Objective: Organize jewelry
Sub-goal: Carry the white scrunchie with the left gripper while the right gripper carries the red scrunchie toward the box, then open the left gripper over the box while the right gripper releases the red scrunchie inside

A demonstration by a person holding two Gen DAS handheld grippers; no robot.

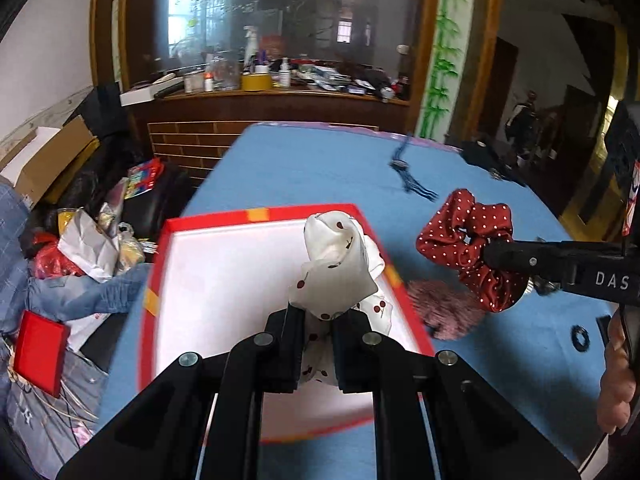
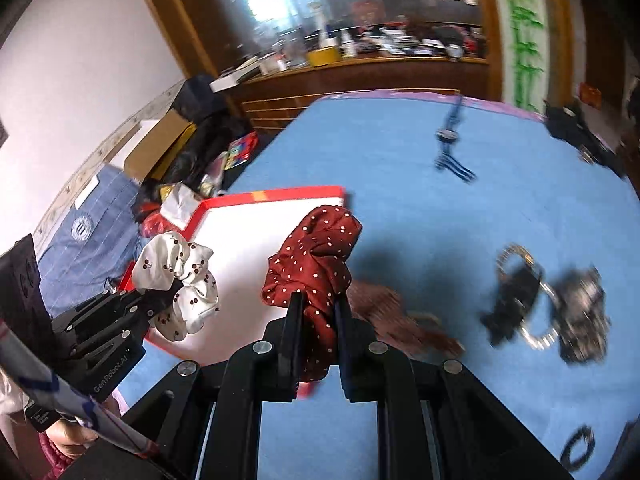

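the table [image 1: 320, 168] is covered in plain blue. the box [image 1: 256, 213] has a red rim with orange patches and a white inside. one scrunchie [image 1: 340, 264] is white with dark red cherries, the other scrunchie [image 2: 316, 256] is deep red with small white dots. both grippers are black.

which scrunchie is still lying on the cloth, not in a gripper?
The fuzzy pink scrunchie, lying beside the red box. The white cherry-print and red polka-dot ones are both gripped.
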